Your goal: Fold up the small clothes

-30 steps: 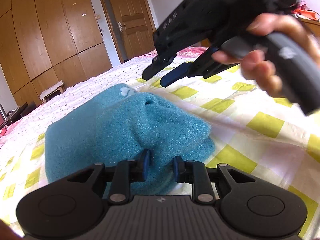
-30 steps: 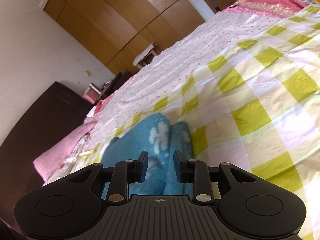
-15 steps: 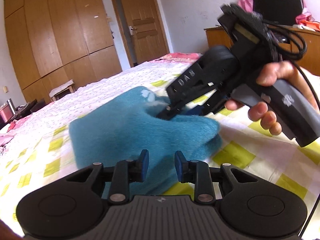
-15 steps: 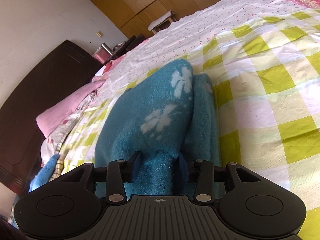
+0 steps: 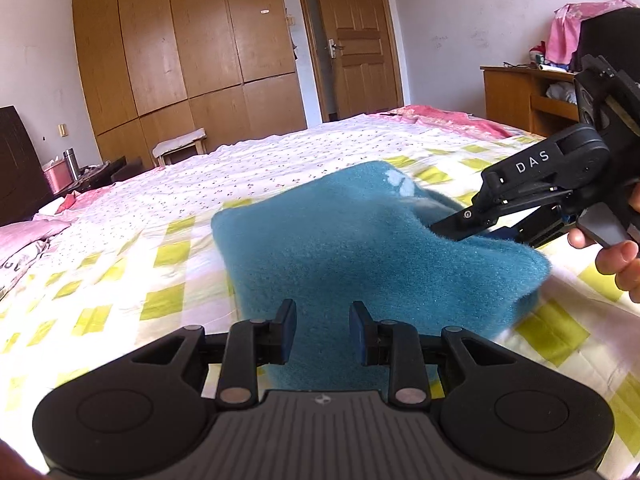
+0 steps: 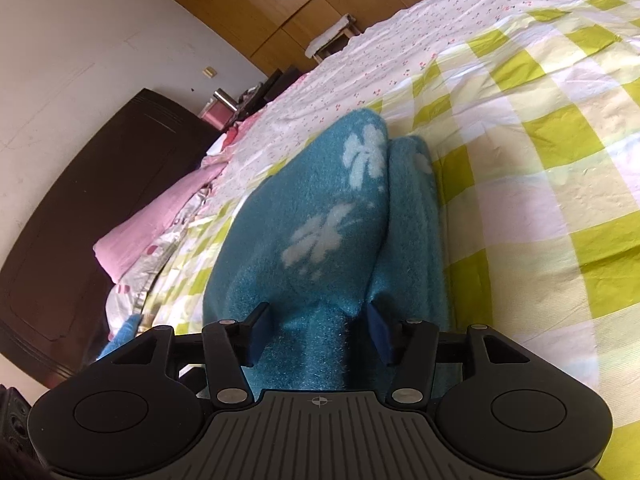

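Note:
A fuzzy teal garment with white flower marks (image 5: 360, 248) lies bunched on the checked bed sheet (image 5: 160, 256). My left gripper (image 5: 322, 330) is open at its near edge, with the cloth showing between the fingers. My right gripper (image 5: 460, 230), held by a hand, reaches in from the right with its fingers at the garment's far right edge. In the right wrist view the garment (image 6: 312, 232) rises as a fold between the spread fingers of the right gripper (image 6: 318, 334), which is open around the cloth.
A pink pillow (image 6: 160, 216) and dark headboard (image 6: 80, 208) lie at the left. A wooden wardrobe (image 5: 180, 52) and door (image 5: 356, 36) stand beyond the bed. A wooden desk (image 5: 524, 96) is at the right.
The right gripper came down from above onto the garment's right edge and its fingers have spread wider around the fold. The left gripper drew back slightly; the garment's right side is lifted.

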Demonstrator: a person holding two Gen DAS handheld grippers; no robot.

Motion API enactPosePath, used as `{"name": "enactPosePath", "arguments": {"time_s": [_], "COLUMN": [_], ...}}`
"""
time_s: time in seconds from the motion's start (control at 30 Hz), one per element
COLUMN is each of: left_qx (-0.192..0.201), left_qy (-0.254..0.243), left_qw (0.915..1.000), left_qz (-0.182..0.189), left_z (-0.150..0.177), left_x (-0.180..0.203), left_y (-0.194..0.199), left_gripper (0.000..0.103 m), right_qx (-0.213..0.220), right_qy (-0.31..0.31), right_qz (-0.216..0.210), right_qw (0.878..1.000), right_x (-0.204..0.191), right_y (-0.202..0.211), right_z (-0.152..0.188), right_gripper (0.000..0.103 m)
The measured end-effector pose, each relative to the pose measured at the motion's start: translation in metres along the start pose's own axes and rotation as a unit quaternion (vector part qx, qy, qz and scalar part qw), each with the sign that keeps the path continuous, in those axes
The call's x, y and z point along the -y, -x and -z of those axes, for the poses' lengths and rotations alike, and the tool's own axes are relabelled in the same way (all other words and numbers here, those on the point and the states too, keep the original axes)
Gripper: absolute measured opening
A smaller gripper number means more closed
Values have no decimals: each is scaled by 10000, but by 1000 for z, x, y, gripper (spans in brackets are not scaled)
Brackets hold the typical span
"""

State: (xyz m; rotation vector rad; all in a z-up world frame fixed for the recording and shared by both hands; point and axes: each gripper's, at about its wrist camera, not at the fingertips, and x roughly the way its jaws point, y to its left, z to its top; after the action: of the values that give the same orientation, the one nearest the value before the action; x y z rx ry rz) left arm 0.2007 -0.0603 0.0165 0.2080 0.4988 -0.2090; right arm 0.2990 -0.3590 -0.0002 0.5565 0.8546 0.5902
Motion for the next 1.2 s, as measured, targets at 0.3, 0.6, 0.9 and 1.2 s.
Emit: {"name": "enactPosePath", "arguments": {"time_s": [0.3,0.6,0.9,1.2], "left_qx": [-50,136,96,-390], "left_qy": [-115,-67,-383,1022], "left_qw": [9999,9998,9992,9935], "left_qz": [77,155,-11,321], "left_z": [-1,-20,-10,-9], "left_x": [6,12,26,-9], "left_y": [-12,-27,-32,-34], "left_gripper": [35,40,42,47], "right_qx": [268,1112,954,1074], "right_qy": [-203,-515,-401,98], "right_qz": [9,8,493,969], "right_qw": [9994,9925,9934,9894], "right_x": [2,15,27,17], "right_y": [3,41,24,19], "right_z": [2,-15,-9,-1], "right_gripper": [22,17,16,14]}}
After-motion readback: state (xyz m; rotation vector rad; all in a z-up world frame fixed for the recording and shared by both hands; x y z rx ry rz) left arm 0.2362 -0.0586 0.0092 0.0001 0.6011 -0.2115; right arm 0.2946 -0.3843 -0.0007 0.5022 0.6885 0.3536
